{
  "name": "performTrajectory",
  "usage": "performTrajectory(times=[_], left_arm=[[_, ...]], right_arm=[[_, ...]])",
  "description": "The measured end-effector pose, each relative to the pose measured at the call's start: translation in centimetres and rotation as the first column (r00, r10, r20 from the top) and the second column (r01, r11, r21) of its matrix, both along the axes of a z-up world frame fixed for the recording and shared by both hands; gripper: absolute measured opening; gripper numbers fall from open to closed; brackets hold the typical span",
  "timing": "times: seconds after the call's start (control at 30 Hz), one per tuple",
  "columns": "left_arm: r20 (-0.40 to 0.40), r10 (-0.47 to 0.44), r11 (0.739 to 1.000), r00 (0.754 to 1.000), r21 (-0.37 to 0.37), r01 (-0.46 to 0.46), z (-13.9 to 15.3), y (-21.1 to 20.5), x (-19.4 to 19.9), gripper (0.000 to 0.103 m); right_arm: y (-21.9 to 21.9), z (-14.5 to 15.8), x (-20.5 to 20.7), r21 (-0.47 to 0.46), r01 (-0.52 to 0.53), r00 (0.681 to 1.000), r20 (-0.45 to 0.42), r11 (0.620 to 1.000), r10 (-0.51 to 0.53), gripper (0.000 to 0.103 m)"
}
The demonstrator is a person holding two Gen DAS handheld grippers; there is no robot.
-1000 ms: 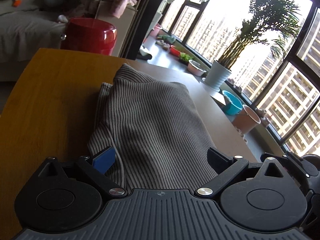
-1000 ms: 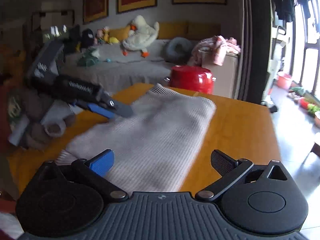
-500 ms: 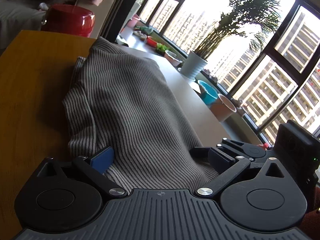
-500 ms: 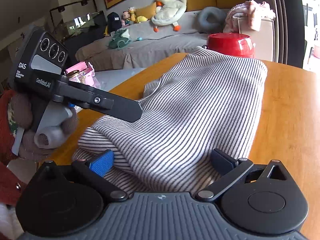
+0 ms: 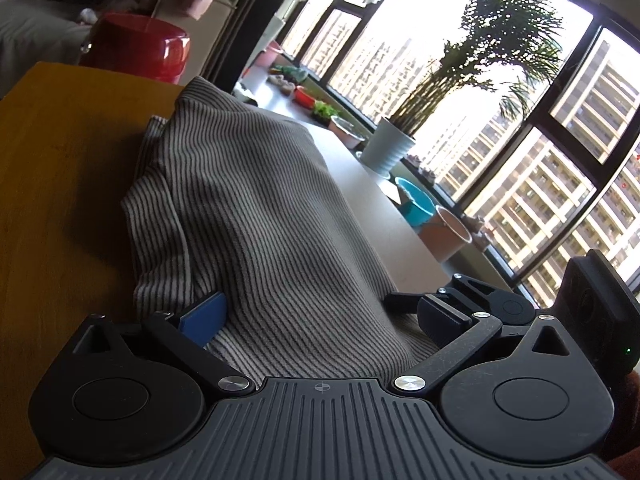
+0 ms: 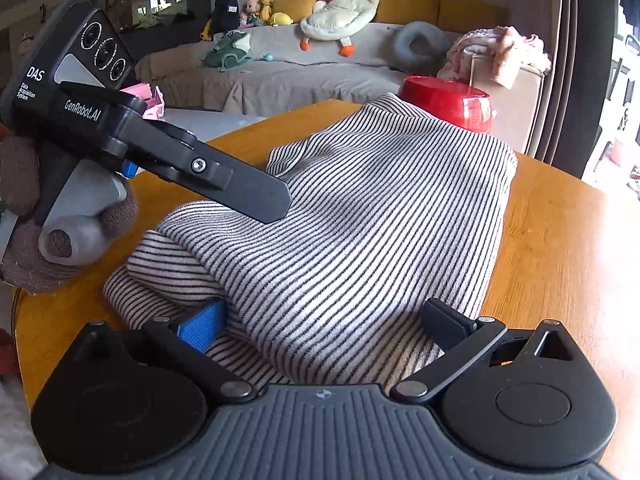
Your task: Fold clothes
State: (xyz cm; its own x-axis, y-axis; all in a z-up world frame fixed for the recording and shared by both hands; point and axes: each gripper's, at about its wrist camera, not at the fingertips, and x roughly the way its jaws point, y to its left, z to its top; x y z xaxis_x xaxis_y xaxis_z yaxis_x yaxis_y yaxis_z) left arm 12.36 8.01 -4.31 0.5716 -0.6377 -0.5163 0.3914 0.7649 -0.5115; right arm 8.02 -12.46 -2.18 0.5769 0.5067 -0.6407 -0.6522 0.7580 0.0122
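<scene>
Both the left gripper (image 5: 318,316) and right gripper (image 6: 320,320) stand wide apart, straddling the striped garment's (image 6: 360,216) near edge; bare desk (image 6: 560,240) flanks it.

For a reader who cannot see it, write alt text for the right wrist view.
A striped garment lies bunched on a wooden table, running between the right gripper's open jaws. The left gripper reaches over it from the left; a red pot stands behind.

Free room: I see bare table (image 6: 560,248) right of garment (image 6: 360,220).
Obstacle: red pot (image 6: 448,100) at far edge.
</scene>
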Motion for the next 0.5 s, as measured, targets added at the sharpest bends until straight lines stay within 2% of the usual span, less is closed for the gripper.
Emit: performTrajectory(times=[0.13, 0.23, 0.37, 0.5], left_arm=[[-0.009, 0.012, 0.999, 1.0, -0.038, -0.012, -0.1, 0.5, 0.1, 0.103], [-0.015, 0.02, 0.998, 1.0, -0.061, -0.021, -0.3, 0.8, 0.1, 0.103], [-0.007, 0.026, 0.999, 1.0, -0.043, -0.026, -0.1, 0.7, -0.3, 0.103], [0.005, 0.041, 0.999, 0.999, -0.009, -0.041, 0.8, 0.9, -1.2, 0.103]], right_arm=[[0.5, 0.0, -0.9, -0.051, 0.007, 1.0, 0.009, 0.999, -0.006, 0.103], [0.7, 0.0, -1.2, -0.056, 0.033, 0.999, 0.003, 0.998, -0.033, 0.103], [0.4, 0.2, -2.0, -0.067, 0.046, 0.999, 0.009, 0.997, -0.045, 0.103], [-0.7, 1.1, -3.7, -0.105, 0.062, 0.996, 0.066, 0.993, -0.055, 0.103]])
